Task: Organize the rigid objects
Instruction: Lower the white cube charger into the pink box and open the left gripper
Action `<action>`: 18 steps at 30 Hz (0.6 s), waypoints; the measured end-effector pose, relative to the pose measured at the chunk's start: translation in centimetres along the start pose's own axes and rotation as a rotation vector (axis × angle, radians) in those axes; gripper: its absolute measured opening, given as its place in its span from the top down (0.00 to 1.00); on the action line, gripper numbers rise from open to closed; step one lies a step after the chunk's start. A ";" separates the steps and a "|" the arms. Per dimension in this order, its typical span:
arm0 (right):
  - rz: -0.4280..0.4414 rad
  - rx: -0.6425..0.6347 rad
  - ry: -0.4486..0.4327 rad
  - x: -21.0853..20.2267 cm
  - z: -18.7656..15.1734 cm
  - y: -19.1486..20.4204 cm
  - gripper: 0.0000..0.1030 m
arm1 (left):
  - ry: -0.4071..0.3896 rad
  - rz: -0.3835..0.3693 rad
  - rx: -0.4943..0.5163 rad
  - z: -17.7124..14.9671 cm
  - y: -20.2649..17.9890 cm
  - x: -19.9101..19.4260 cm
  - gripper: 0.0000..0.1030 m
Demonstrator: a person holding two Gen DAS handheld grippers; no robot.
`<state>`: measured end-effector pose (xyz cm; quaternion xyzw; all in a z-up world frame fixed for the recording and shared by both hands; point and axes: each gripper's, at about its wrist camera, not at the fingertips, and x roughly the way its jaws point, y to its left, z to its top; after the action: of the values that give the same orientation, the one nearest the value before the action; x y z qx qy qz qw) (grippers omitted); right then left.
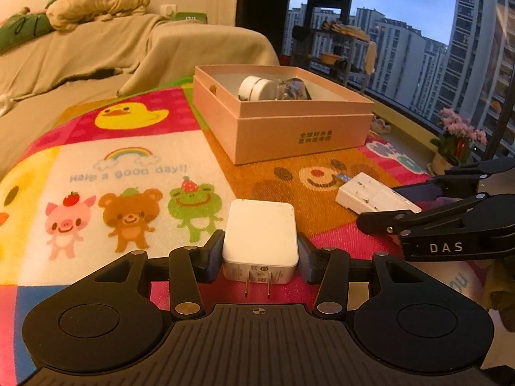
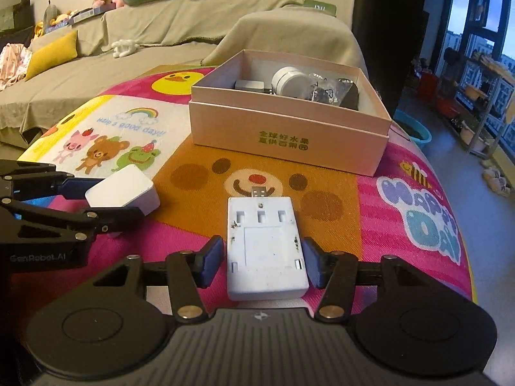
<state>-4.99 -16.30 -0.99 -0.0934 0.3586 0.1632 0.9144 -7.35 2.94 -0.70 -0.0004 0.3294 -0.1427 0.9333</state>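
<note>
My left gripper (image 1: 260,255) is shut on a white plug adapter (image 1: 260,234), prongs toward the camera; it also shows in the right wrist view (image 2: 124,189). My right gripper (image 2: 262,262) straddles a flat white USB charger (image 2: 264,244) lying on the colourful cartoon mat (image 2: 379,212); small gaps show on both sides of it. The charger also shows in the left wrist view (image 1: 370,197). A pink open box (image 1: 283,122) stands farther back and holds a white round jar (image 1: 256,88) and a clear bag of small parts (image 1: 291,89). The box (image 2: 289,135) shows in the right wrist view too.
A sofa under beige covers (image 2: 145,32) runs behind the mat, with cushions and plush toys. A window with a shelf rack (image 1: 338,41) and a pink flower pot (image 1: 457,141) lies to the right. A blue basin (image 2: 413,130) and slippers (image 2: 497,180) sit on the floor.
</note>
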 end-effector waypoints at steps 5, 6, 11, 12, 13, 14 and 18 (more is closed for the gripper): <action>0.020 0.025 -0.012 0.5 0.2 -0.2 0.47 | -0.001 0.008 0.008 0.0 -0.1 0.2 0.50; 0.022 0.027 -0.013 0.6 0.3 -0.3 0.47 | -0.001 0.007 0.007 0.0 -0.1 0.2 0.50; 0.033 0.009 -0.018 0.2 0.1 0.2 0.54 | -0.002 0.005 0.000 0.0 -0.1 0.1 0.50; 0.042 0.009 -0.020 0.0 0.0 0.2 0.54 | -0.002 0.004 -0.002 0.1 -0.1 0.1 0.50; 0.048 0.008 -0.028 -0.4 -0.1 0.3 0.54 | -0.003 0.003 -0.007 0.1 0.0 0.1 0.50; 0.052 0.004 -0.036 -0.8 -0.2 0.4 0.54 | -0.005 0.001 -0.016 0.1 0.1 0.1 0.50; 0.063 -0.015 -0.083 -2.8 -0.6 0.6 0.54 | -0.016 0.003 -0.041 0.2 0.0 -0.2 0.51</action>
<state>-7.47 -16.59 0.48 -0.0822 0.3217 0.1983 0.9222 -7.34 2.99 -0.39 -0.0202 0.3246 -0.1346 0.9360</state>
